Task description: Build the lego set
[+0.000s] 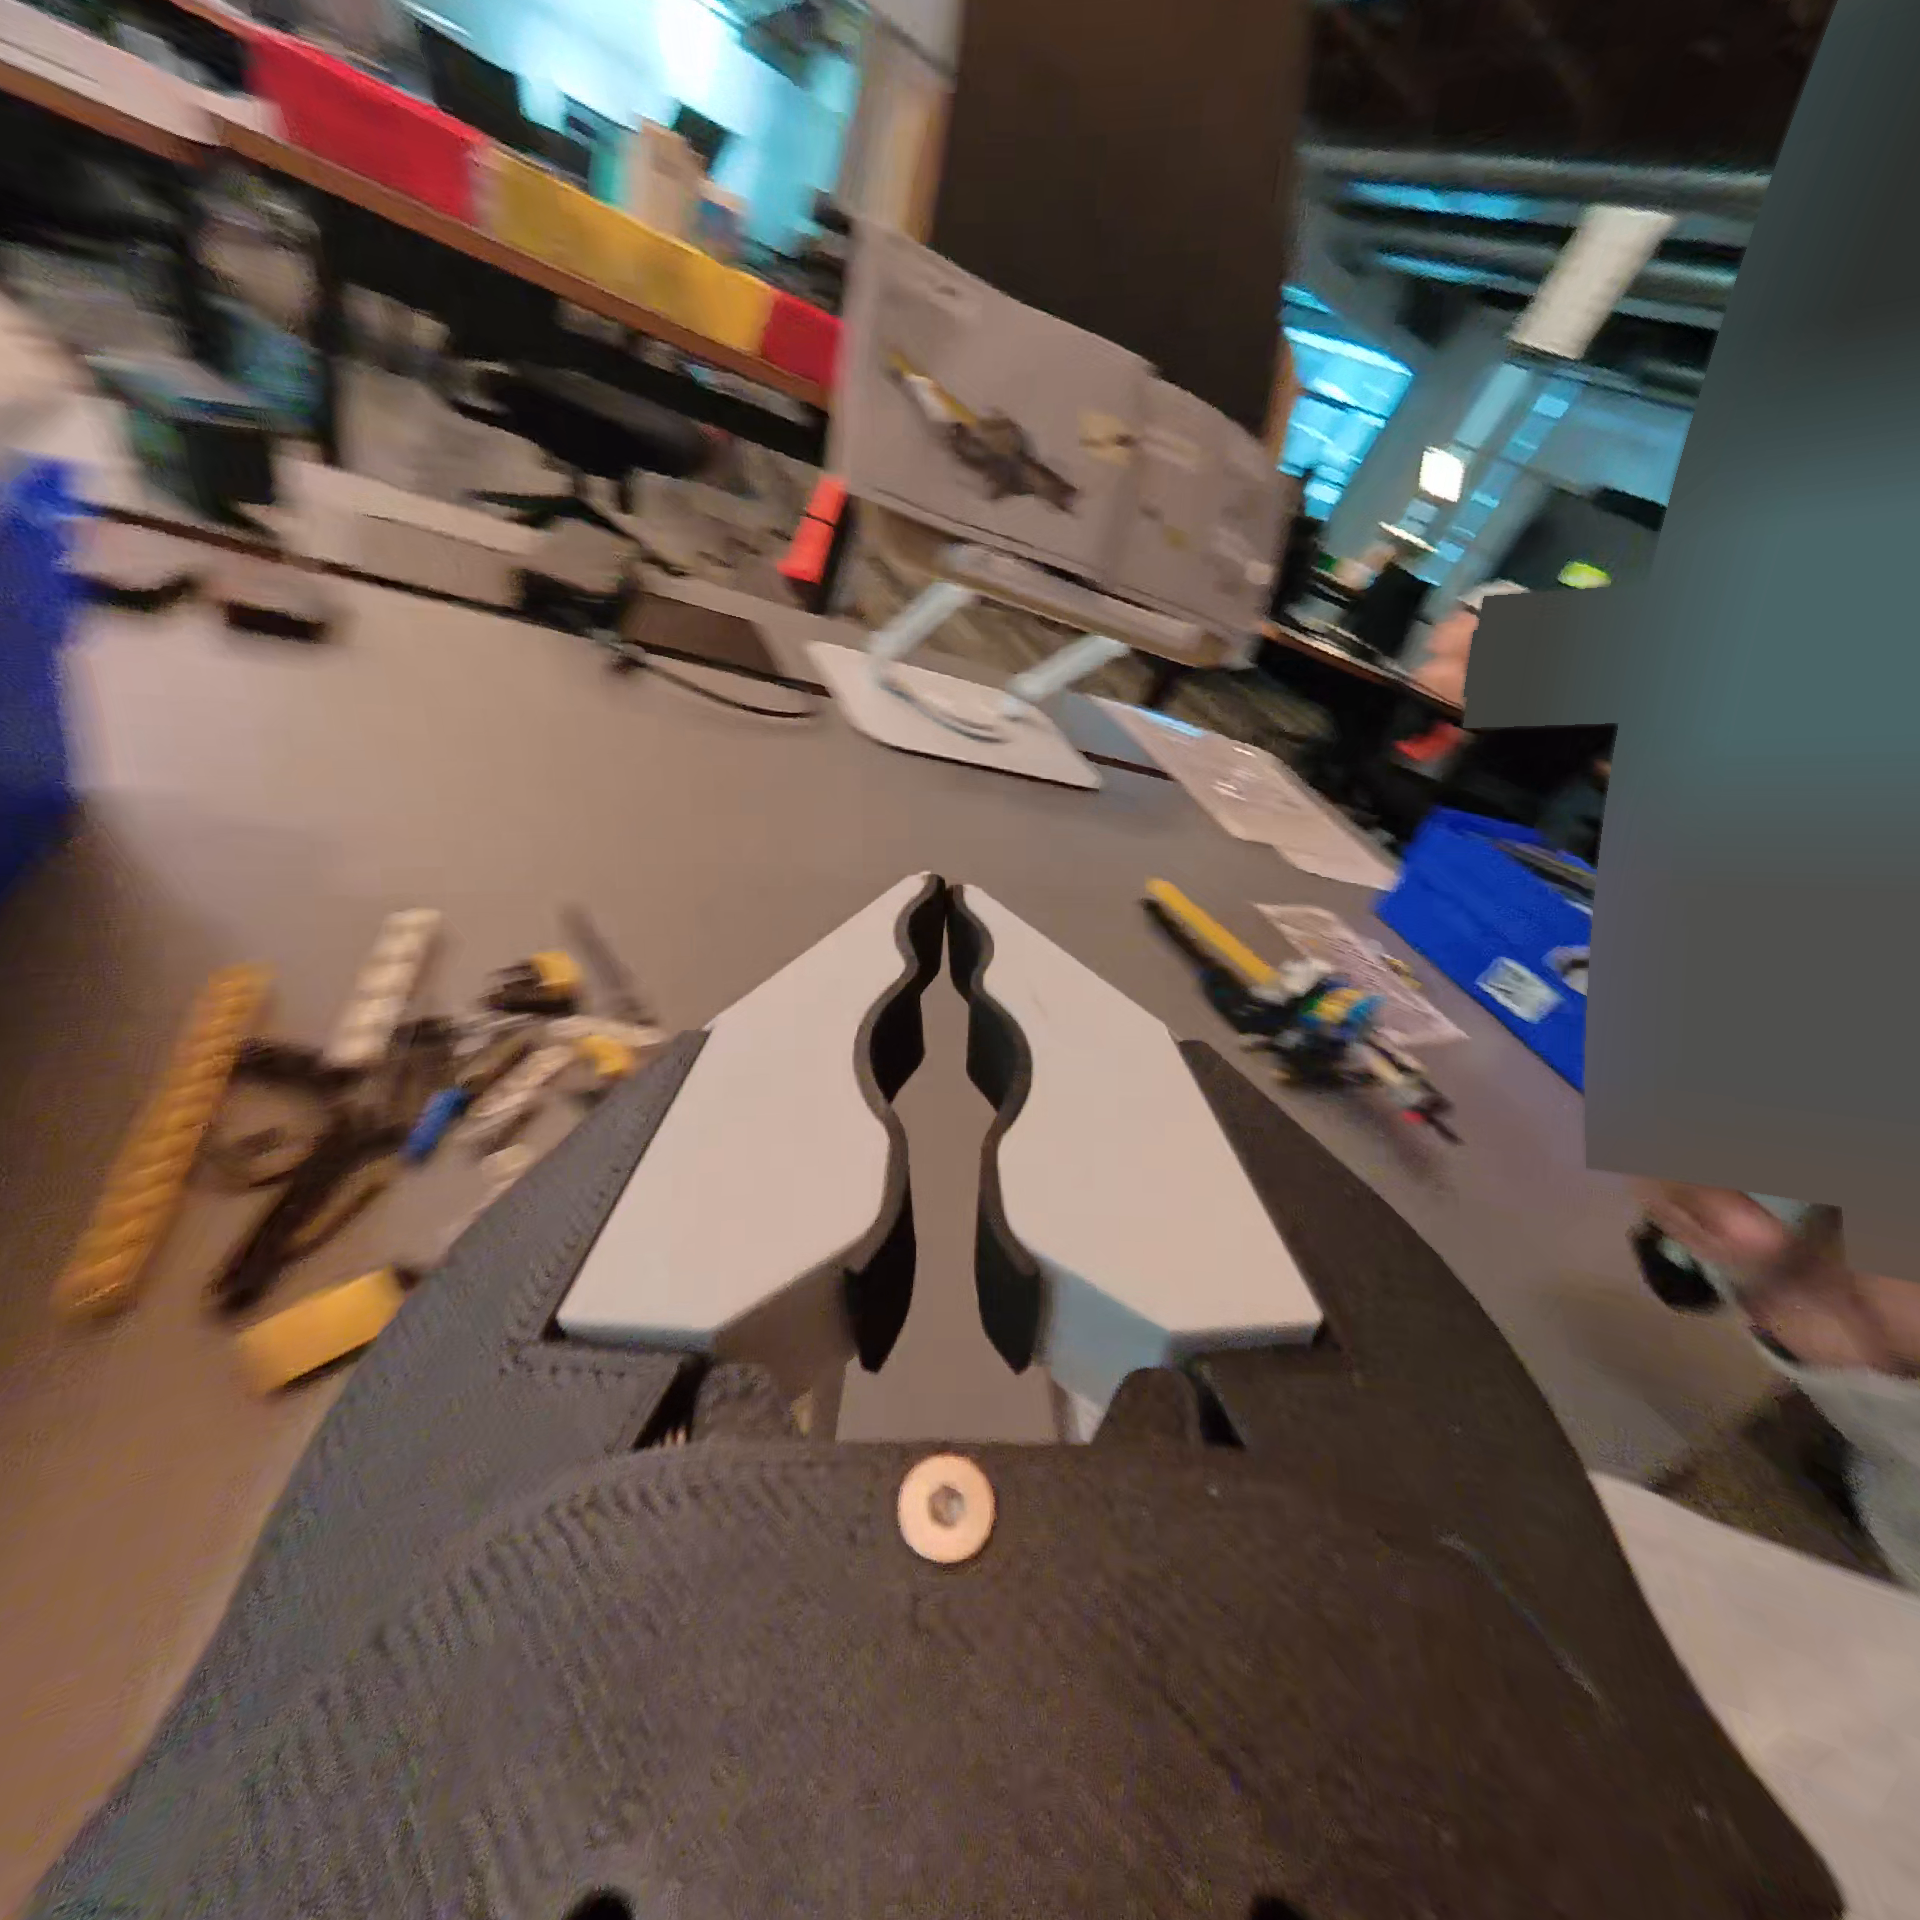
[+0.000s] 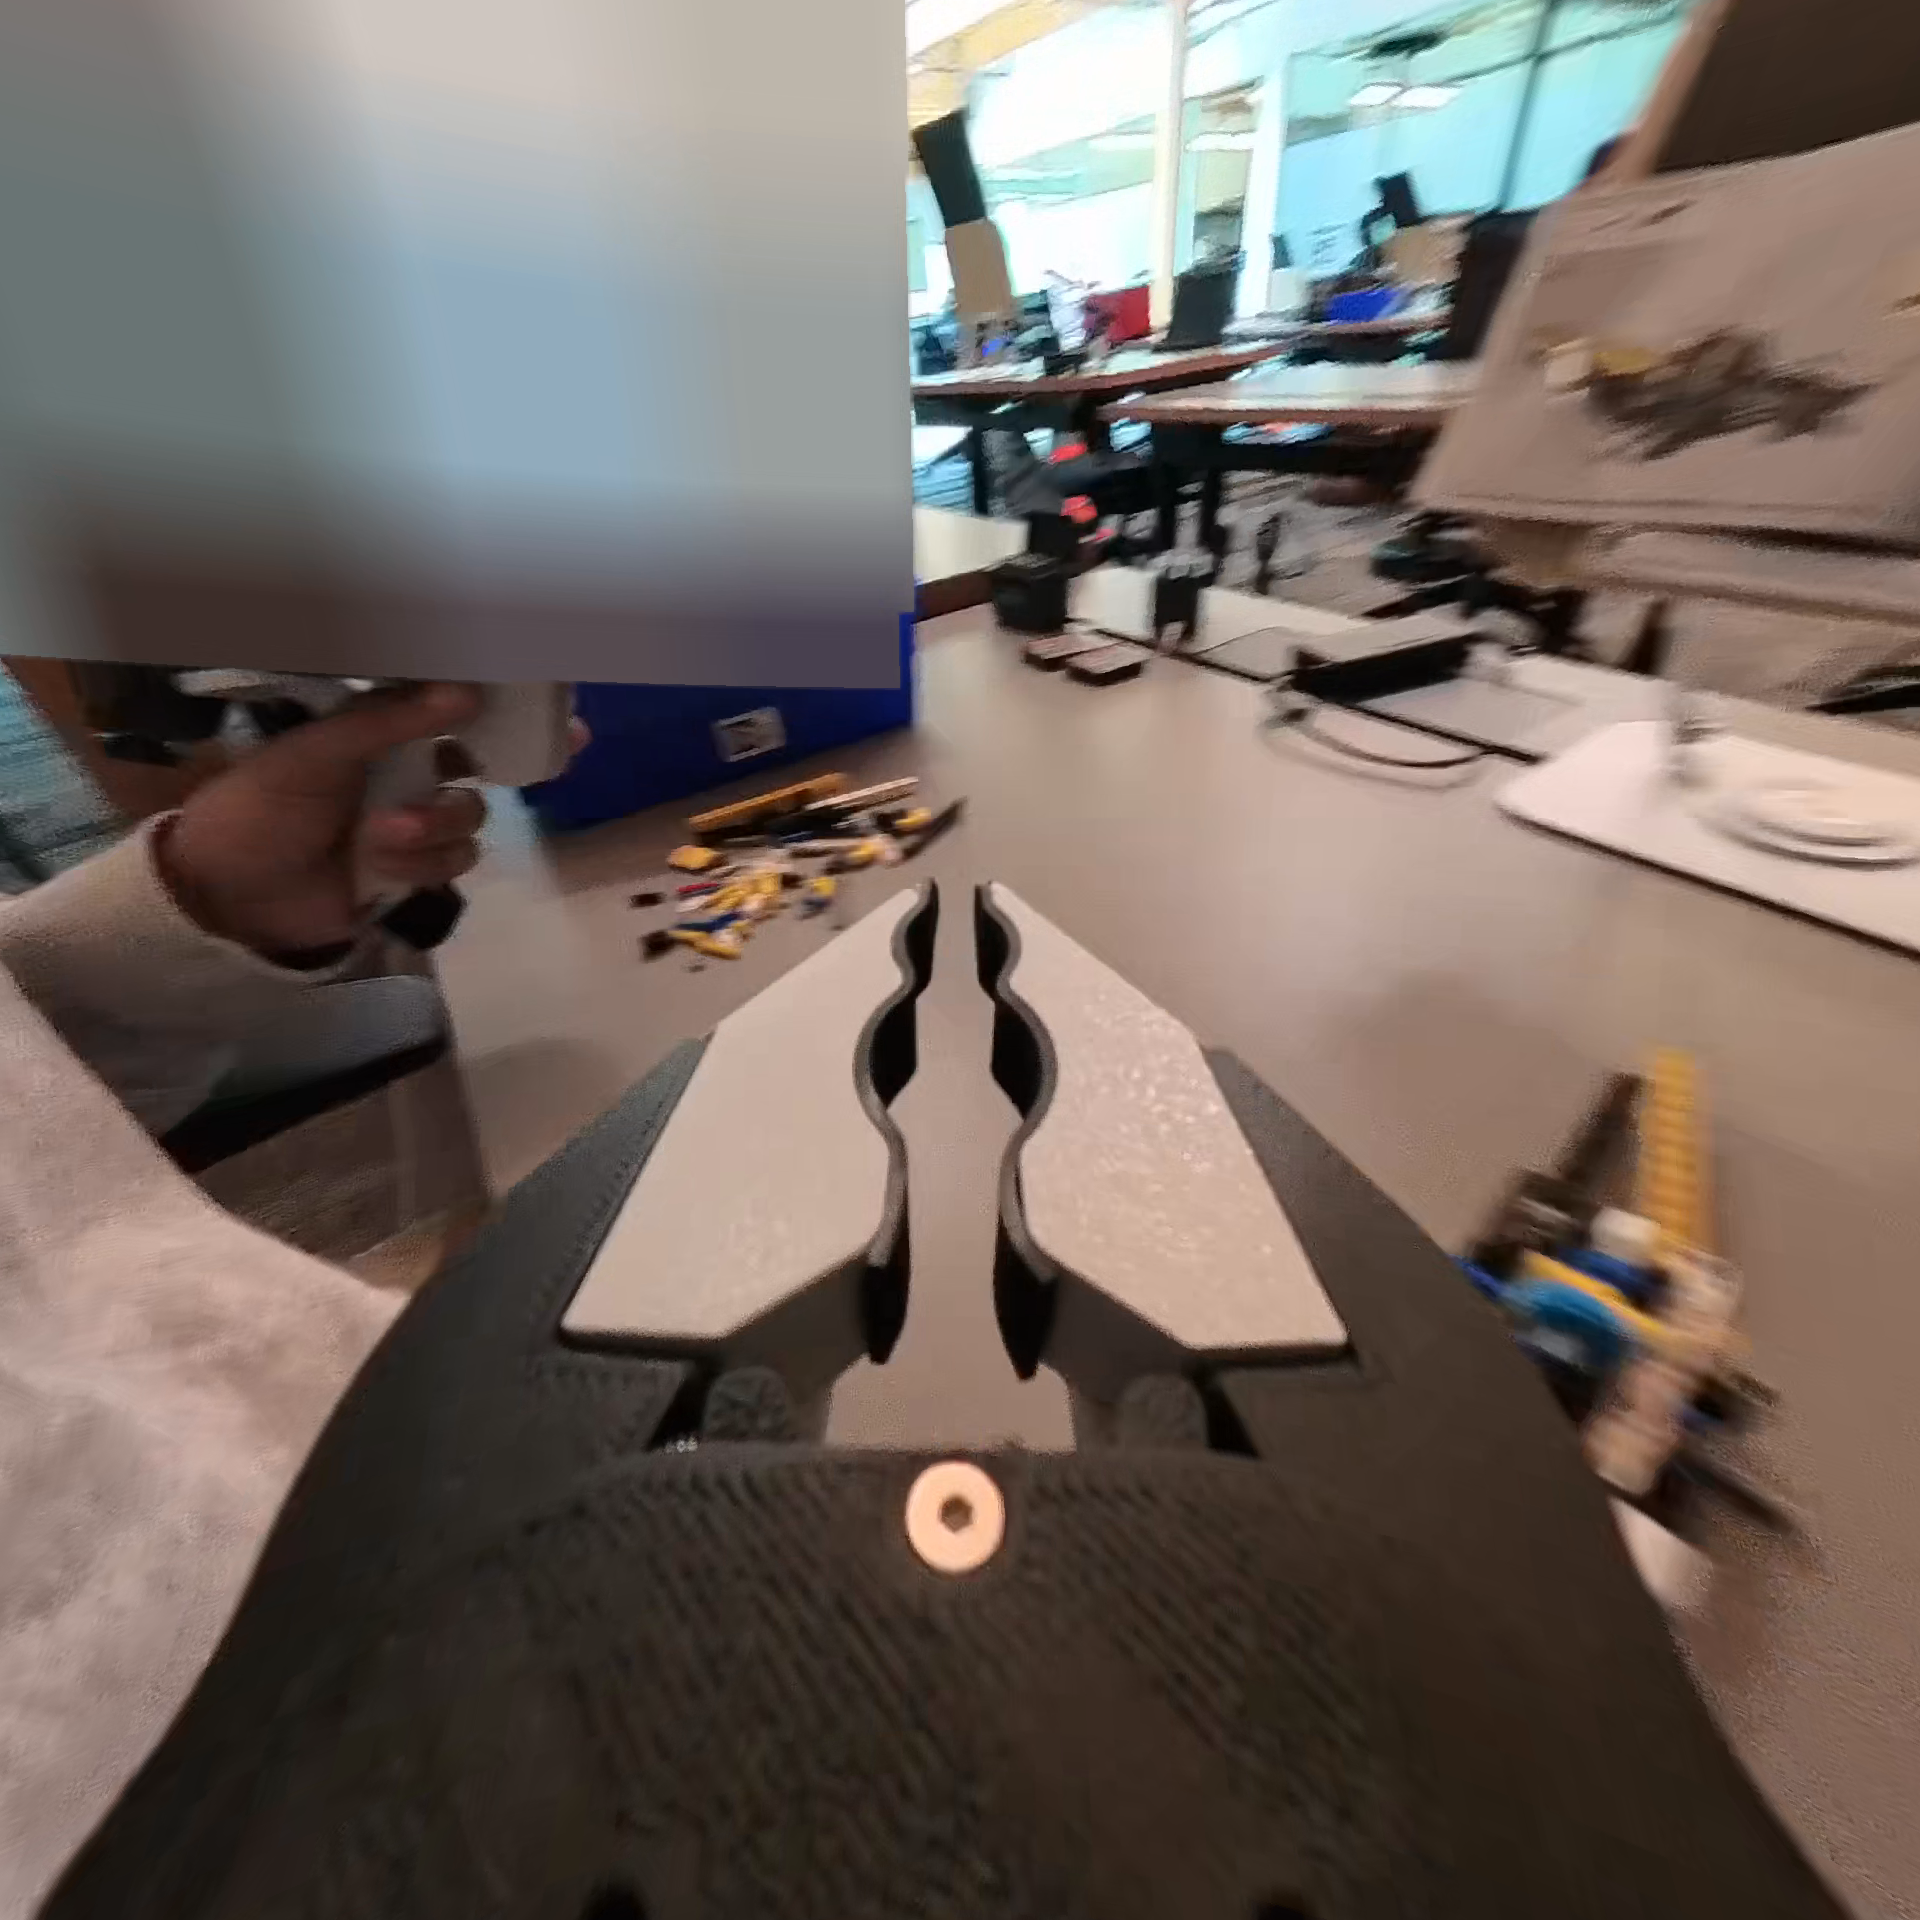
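Observation:
My left gripper (image 1: 943, 896) is shut and empty, its tips touching, held above the grey table (image 1: 623, 790). A pile of loose Lego pieces (image 1: 364, 1070), yellow, black and white, lies to its left. A partly built Lego model (image 1: 1299, 997) with a yellow beam lies to its right. My right gripper (image 2: 956, 902) is empty with a narrow gap between its jaws. In the right wrist view the loose pieces (image 2: 790, 873) lie just beyond its tips and the partly built model (image 2: 1621, 1278) lies at the right. Both views are motion-blurred.
An open instruction booklet (image 1: 1039, 447) stands on a white stand (image 1: 966, 717) at the back; it also shows in the right wrist view (image 2: 1714, 395). A blue bin (image 1: 1486, 935) sits at the right. A plastic bag (image 1: 1268, 790) and cables (image 2: 1351, 727) lie behind. A hand (image 2: 312, 831) grips a handle at the left. Across from one pair of fingers to the other is roughly 25 cm. Between my right fingertips and the partly built model (image 2: 1621, 1278) there is roughly 15 cm.

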`<action>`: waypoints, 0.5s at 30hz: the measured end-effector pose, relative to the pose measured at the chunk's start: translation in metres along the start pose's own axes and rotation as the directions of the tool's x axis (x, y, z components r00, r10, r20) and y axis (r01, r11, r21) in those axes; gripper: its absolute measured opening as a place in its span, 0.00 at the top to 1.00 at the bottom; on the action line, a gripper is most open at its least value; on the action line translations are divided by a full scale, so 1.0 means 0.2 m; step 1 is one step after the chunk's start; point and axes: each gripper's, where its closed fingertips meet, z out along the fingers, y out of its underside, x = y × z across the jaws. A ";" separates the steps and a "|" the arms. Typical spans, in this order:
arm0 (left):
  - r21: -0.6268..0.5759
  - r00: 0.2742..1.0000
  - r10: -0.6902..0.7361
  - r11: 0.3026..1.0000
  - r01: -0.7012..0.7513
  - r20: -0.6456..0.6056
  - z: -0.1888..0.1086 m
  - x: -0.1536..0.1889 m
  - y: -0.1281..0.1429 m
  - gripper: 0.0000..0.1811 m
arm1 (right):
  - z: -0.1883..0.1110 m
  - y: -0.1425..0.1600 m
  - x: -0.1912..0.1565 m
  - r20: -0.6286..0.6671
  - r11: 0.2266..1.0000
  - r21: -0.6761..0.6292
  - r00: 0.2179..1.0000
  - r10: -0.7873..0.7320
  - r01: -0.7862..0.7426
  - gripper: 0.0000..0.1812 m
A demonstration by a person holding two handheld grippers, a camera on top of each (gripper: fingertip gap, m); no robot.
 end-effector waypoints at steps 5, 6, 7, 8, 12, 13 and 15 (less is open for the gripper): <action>0.042 0.984 -0.077 0.997 0.071 0.163 -0.14 -0.28 0.05 1.00 | 0.31 0.20 -0.33 0.178 0.977 -0.214 0.984 0.030 0.009 0.94; 0.028 0.984 -0.099 0.995 0.096 0.149 -0.14 -0.29 0.06 1.00 | 0.36 0.23 -0.36 0.190 0.967 -0.254 0.982 0.018 0.031 0.93; 0.022 0.983 -0.115 0.993 0.113 0.141 -0.15 -0.30 0.07 1.00 | 0.41 0.26 -0.39 0.197 0.957 -0.284 0.980 0.003 0.054 0.93; 0.019 0.982 -0.128 0.992 0.127 0.140 -0.15 -0.31 0.08 1.00 | 0.46 0.28 -0.41 0.204 0.950 -0.304 0.979 -0.010 0.073 0.93; -0.023 0.979 -0.145 0.988 0.150 0.141 -0.12 -0.35 0.14 1.00 | 0.65 0.35 -0.48 0.252 0.928 -0.362 0.968 0.008 0.086 0.92; -0.038 0.978 -0.148 0.987 0.155 0.144 -0.11 -0.36 0.17 1.00 | 0.70 0.37 -0.49 0.259 0.920 -0.383 0.966 0.021 0.082 0.92; -0.074 0.977 -0.161 0.982 0.173 0.140 -0.09 -0.37 0.22 1.00 | 0.78 0.40 -0.50 0.272 0.900 -0.428 0.961 0.049 0.075 0.91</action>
